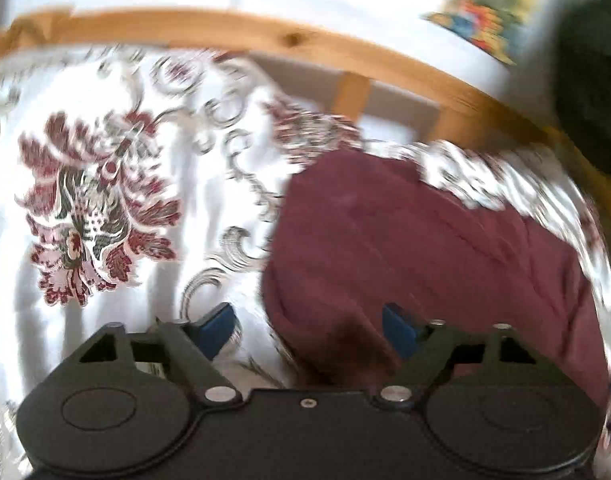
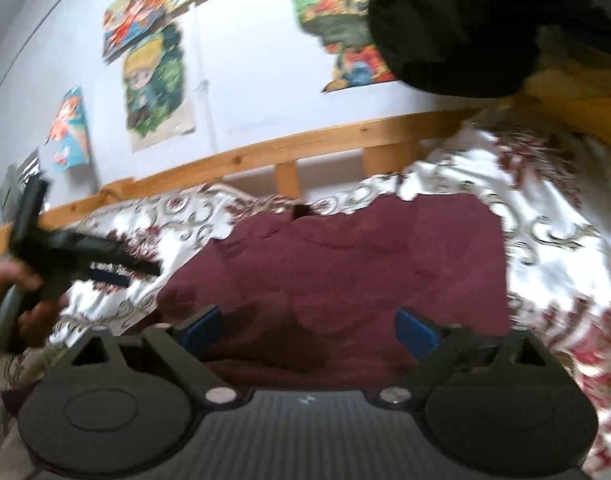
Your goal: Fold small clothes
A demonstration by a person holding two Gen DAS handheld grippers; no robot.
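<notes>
A dark maroon garment [image 1: 417, 240] lies spread flat on a white bedsheet [image 1: 105, 80] printed with red flowers. In the left wrist view my left gripper [image 1: 309, 320] is open just above the garment's left edge, one blue pad [image 1: 215, 322] over the sheet and the other over the cloth. In the right wrist view the garment [image 2: 345, 264] fills the middle. My right gripper [image 2: 309, 326] is open over its near edge, with nothing pressed between the pads. A hand [image 2: 9, 288] holds the left gripper [image 2: 133, 274] beside the garment's left side.
A wooden bed rail [image 2: 265, 152] runs along the far edge of the sheet, with slats below it. Behind it is a pale wall with colourful posters [image 2: 153, 80]. A large black shape [image 2: 465, 28] hangs at the upper right. Both views are motion-blurred.
</notes>
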